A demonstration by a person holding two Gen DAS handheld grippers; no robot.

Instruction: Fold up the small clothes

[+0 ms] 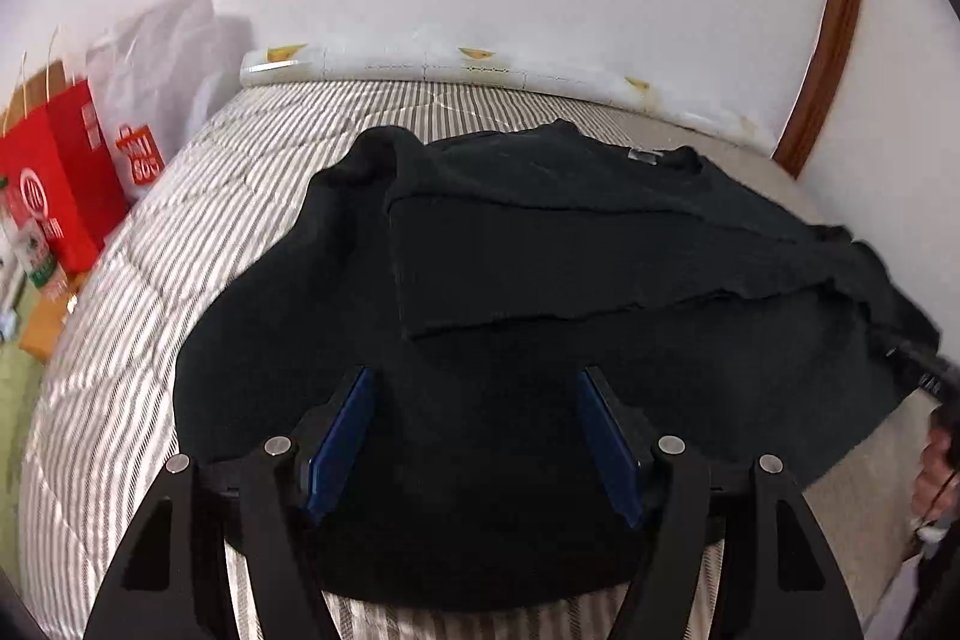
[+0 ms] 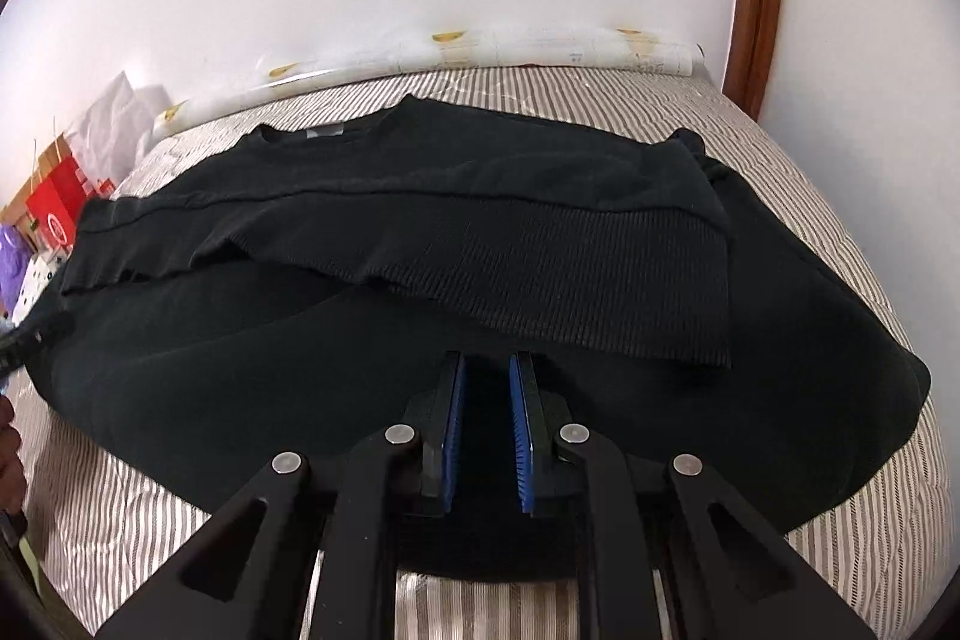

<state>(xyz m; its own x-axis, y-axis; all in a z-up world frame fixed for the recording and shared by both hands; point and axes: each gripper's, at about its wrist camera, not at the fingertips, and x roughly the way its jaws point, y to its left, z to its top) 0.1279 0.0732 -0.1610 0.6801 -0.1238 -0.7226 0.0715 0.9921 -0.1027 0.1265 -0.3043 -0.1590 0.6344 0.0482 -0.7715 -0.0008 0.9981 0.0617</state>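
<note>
A black knit sweater (image 1: 540, 232) lies spread on the striped bed, its collar and label at the far side. One sleeve (image 2: 540, 274) is folded across its front. My left gripper (image 1: 474, 373) hovers open over the sweater's near left part, with the cloth below its wide blue pads and not pinched. My right gripper (image 2: 486, 361) sits low on the sweater (image 2: 240, 370) near its front hem. Its jaws are almost together, with black knit filling the narrow gap. At the right edge of the left wrist view, a hand (image 1: 936, 460) holds that gripper.
The striped bed cover (image 1: 138, 328) stretches left and right of the sweater. A white patterned roll (image 1: 420, 61) lies along the far wall. Red paper bags (image 1: 66, 184) and a white bag stand beyond the bed's left side. A brown door frame (image 1: 834, 40) rises at the far right.
</note>
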